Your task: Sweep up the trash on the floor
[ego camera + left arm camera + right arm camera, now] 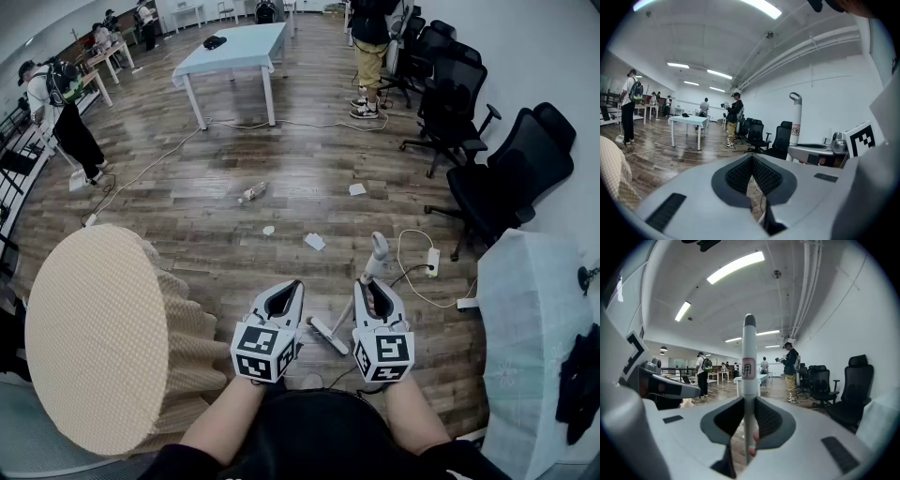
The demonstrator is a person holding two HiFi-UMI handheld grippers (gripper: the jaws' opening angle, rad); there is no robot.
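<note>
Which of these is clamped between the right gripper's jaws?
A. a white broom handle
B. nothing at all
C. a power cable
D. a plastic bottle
A: in the right gripper view the white broom handle stands upright between the jaws of the right gripper, which are closed on it.

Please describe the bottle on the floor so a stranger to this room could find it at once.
Find the long pale-blue table standing on the brown wooden floor. Before its near end, toward the camera, lies a clear plastic bottle on its side. Unlike the flat white paper scraps nearby, it is elongated and see-through.
</note>
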